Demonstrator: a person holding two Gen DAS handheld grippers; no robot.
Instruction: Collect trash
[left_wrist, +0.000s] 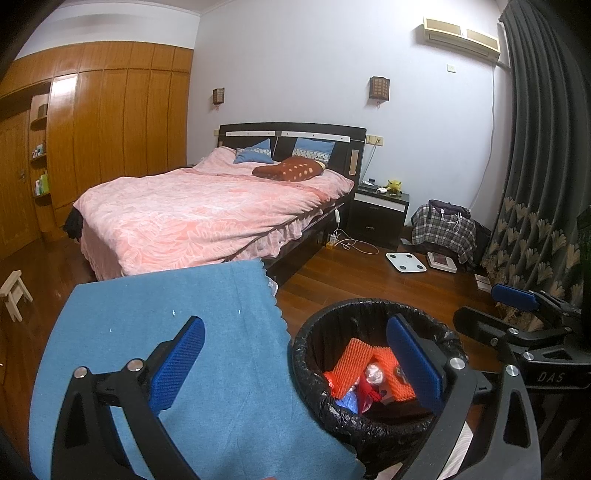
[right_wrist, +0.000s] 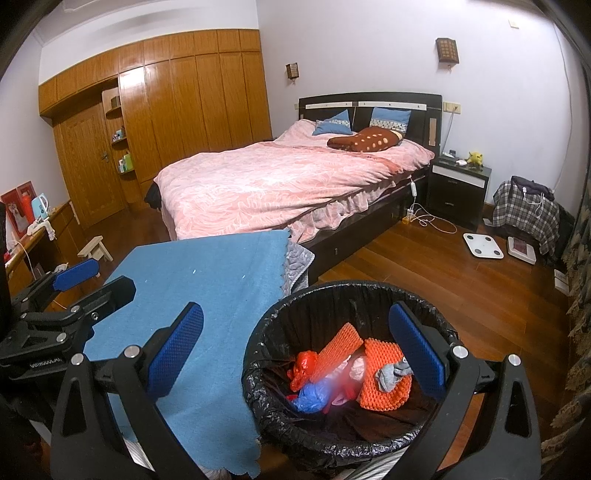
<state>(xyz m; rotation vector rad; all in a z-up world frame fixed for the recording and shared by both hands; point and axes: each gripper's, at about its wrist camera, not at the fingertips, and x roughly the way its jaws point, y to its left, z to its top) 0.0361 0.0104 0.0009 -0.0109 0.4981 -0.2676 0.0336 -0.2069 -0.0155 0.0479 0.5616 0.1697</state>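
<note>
A: Where's the trash sitting right now?

B: All of it is in the bin, the round one with a black bag folded over its rim. It stands on the wooden floor, right against the edge of the counter, which is covered by a blue cloth.

A: What's inside?

B: Orange foam netting, a crumpled red bag, a blue bag, and a small grey scrap lying on the netting. There's some pale plastic in the middle too, but it's too blurred to tell what it is.

A: And the tongs?

B: The left tongs are spread wide with nothing between them. One blue pad hangs over the cloth, the other over the bin's opening. The right tongs stand the same way, wide and empty, one pad above the cloth, the other above the bin.

A: Can each camera see the other pair?

B: Yes. From the left wrist the right tongs show at the right edge, near the curtain. From the right wrist the left tongs show at the left edge, beside the counter.

A: Anything on the cloth?

B: Only a couple of tiny pale specks. Beyond it is the bed with a pink cover, a nightstand beside it, and a white scale on the floor.
</note>
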